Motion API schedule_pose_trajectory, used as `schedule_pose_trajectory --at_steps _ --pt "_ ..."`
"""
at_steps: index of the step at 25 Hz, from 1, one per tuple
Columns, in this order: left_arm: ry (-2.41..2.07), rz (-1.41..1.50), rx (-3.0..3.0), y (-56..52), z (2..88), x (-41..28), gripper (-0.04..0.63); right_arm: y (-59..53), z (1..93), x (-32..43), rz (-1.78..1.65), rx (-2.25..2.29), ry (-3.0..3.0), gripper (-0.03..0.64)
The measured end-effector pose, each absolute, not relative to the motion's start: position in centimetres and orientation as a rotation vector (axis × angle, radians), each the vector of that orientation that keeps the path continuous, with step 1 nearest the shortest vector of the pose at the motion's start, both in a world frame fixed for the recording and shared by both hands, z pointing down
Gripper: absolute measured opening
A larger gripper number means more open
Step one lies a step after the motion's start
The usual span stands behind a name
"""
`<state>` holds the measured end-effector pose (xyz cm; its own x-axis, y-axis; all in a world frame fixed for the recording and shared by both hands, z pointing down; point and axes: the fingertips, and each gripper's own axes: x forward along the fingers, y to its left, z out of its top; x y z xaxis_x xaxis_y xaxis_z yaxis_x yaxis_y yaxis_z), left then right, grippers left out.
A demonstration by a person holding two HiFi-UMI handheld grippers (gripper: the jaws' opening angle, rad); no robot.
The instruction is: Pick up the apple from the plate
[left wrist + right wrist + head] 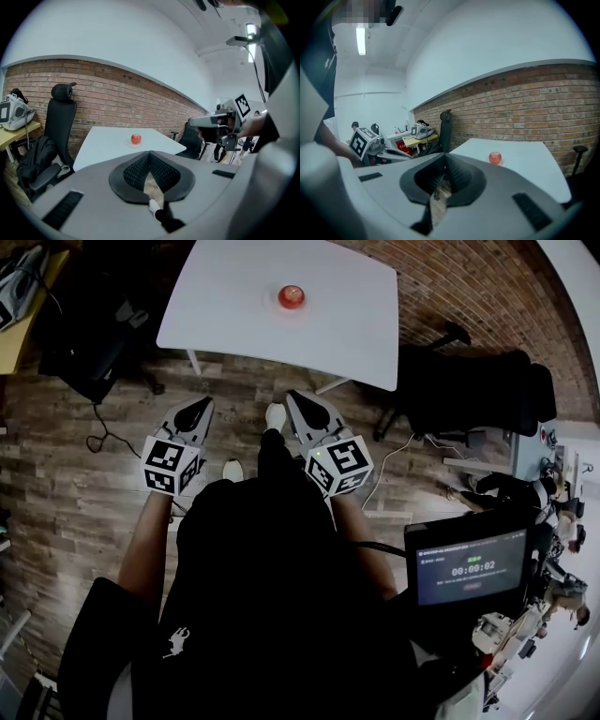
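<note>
A red apple (292, 295) lies on a small white plate (279, 306) near the far middle of a white table (225, 306). I stand back from the table, over the wooden floor. My left gripper (198, 412) and right gripper (299, 403) are held side by side, both pointing at the table and both shut with nothing in them. The left gripper view shows the apple (136, 138) far beyond its closed jaws (150, 153), with the right gripper (220, 121) alongside. From the right gripper view the apple (495, 157) sits well past the closed jaws (444, 158), and the left gripper (370, 143) is at the left.
A black office chair (469, 385) stands right of the table, and another chair (62, 115) with a black bag (89, 348) stands at its left. A cable runs over the floor. A brick wall (117, 98) lies behind. A monitor (469, 566) is at my lower right.
</note>
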<state>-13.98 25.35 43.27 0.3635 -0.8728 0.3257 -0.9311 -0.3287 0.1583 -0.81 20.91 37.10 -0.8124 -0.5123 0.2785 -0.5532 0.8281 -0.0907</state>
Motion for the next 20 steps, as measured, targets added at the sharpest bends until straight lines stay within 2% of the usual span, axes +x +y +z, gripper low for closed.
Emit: schedule_pose_trajectory --at_steps 20 --pt "-1.604 0.381 2.299 8.6 42.2 -11.9 0.006 3.9 38.1 0.3 0.354 0.753 -2.802 0.003"
